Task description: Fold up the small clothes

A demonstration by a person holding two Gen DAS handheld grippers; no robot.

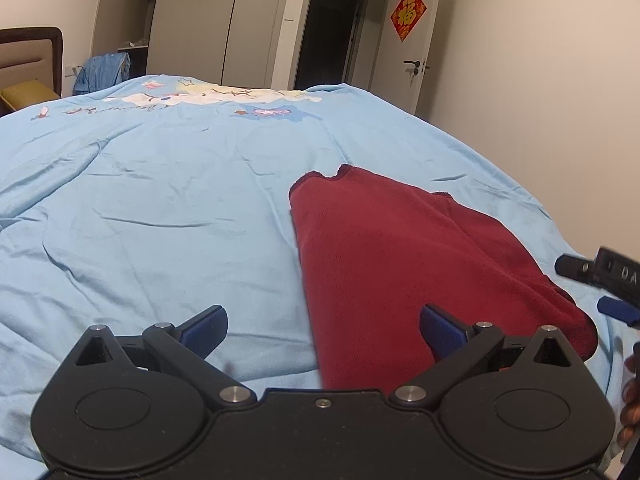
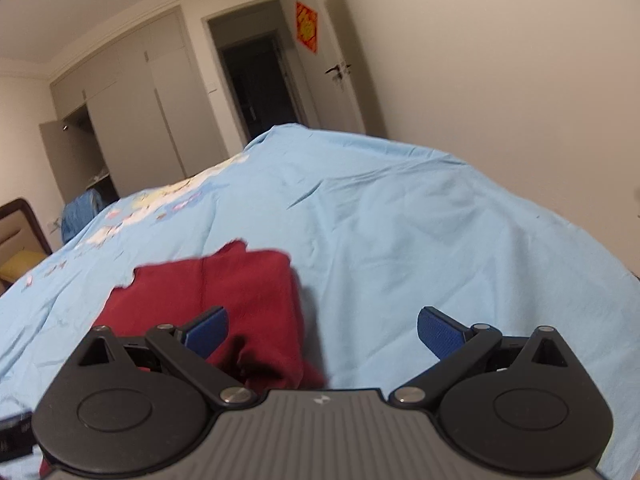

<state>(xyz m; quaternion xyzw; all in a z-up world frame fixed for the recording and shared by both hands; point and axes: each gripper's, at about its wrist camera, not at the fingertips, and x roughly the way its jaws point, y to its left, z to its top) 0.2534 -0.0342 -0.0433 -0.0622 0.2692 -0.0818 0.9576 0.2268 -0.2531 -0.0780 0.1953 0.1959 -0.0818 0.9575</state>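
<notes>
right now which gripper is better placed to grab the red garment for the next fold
Probably the left gripper: open, the red garment lies between and ahead of its fingers. The right gripper, also open, faces mostly bare sheet.

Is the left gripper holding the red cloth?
No, the left gripper is open with nothing between its fingers; the red cloth lies on the bed.
</notes>
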